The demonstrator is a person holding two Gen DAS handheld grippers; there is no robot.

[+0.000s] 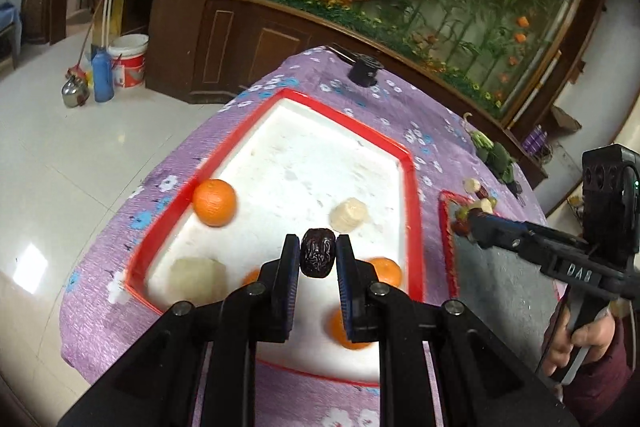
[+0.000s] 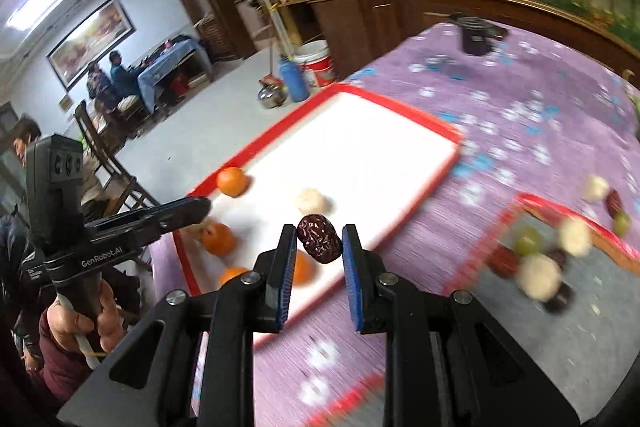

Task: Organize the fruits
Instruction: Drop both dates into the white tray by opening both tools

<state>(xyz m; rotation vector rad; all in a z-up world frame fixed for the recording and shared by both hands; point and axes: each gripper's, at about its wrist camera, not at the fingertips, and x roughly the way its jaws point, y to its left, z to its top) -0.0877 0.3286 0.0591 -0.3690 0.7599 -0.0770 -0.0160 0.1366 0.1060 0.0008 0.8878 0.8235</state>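
Two claws each clenching a date: left claw [image 1: 318, 254] over white tray [image 1: 304, 147], right claw [image 2: 319, 241] above its red rim.

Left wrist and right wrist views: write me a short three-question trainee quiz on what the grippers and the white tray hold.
1. True or false: the left gripper is empty.
2. Multiple choice: which fruit lies in the white tray? A) oranges B) strawberries C) lemons
3. Fill in: the right gripper is closed on a dark, wrinkled ____.

Key
1. False: it grips a date.
2. A
3. date
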